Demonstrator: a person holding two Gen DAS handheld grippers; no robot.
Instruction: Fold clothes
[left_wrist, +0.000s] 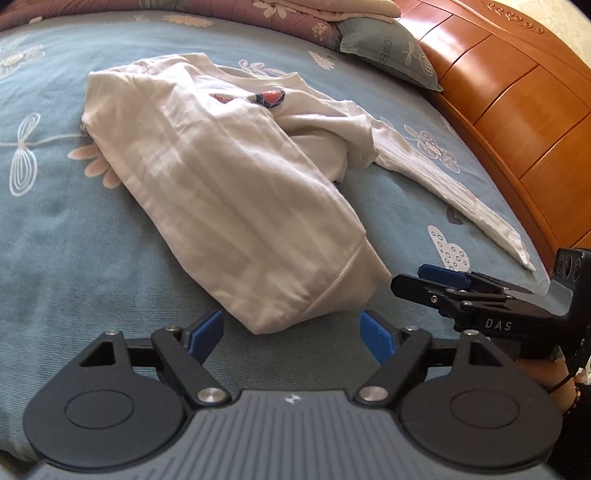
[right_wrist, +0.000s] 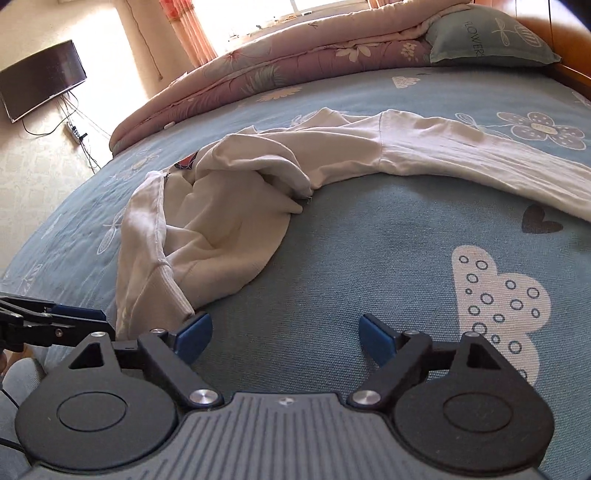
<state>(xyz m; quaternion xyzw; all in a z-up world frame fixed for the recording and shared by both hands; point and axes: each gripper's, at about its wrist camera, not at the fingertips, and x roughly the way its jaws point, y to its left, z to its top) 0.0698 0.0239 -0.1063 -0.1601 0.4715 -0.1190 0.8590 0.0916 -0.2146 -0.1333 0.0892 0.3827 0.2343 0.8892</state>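
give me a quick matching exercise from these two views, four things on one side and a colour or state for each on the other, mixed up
Things:
1. sweatshirt
2. pillow
3. headboard
4. left tool

Colours or states:
A. polished orange wood
B. open, holding nothing
C. cream, crumpled, one sleeve stretched out
D. grey-green with printed lettering

Pairs: 1-C, 2-D, 3-A, 4-B
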